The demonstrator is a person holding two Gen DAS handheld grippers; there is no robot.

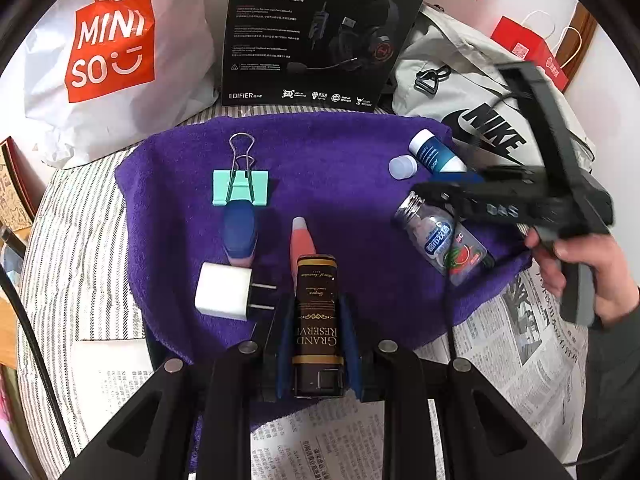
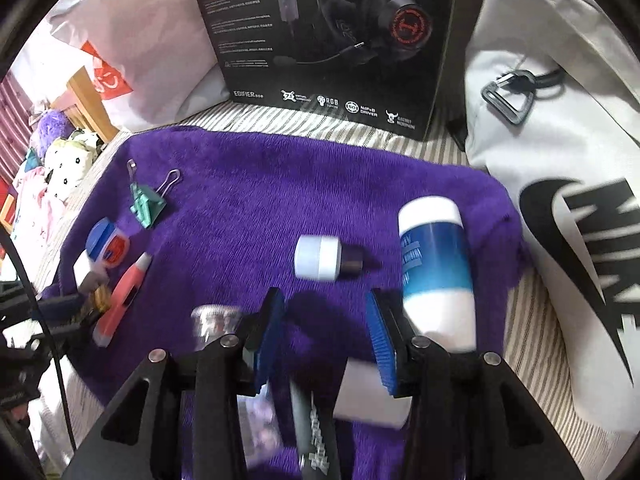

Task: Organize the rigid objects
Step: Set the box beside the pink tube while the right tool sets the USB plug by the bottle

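Observation:
My left gripper [image 1: 316, 300] is shut on an upright brown "Grand Reserve" tin [image 1: 318, 320] over the purple towel [image 1: 340, 160]. On the towel lie a teal binder clip [image 1: 240, 188], a blue-capped piece [image 1: 240, 232], a white charger plug [image 1: 224, 296], a pink tube [image 1: 304, 240], a small pale cap [image 1: 403, 167], a blue-and-white bottle [image 1: 434, 154] and a clear candy bottle [image 1: 444, 240]. A hand holds my right gripper [image 1: 432, 192] just above the candy bottle's mouth. In the right wrist view my right gripper [image 2: 324, 296] is open over bare towel, the pale cap [image 2: 320, 258] ahead and the blue-and-white bottle [image 2: 434, 264] beside its right finger.
A black headset box [image 1: 316, 32] stands behind the towel, with a white Miniso bag [image 1: 112, 48] to its left and a Nike bag [image 1: 480, 92] to its right. Newspaper [image 1: 520, 340] covers the near right. Red paper bags [image 1: 528, 48] sit at the back.

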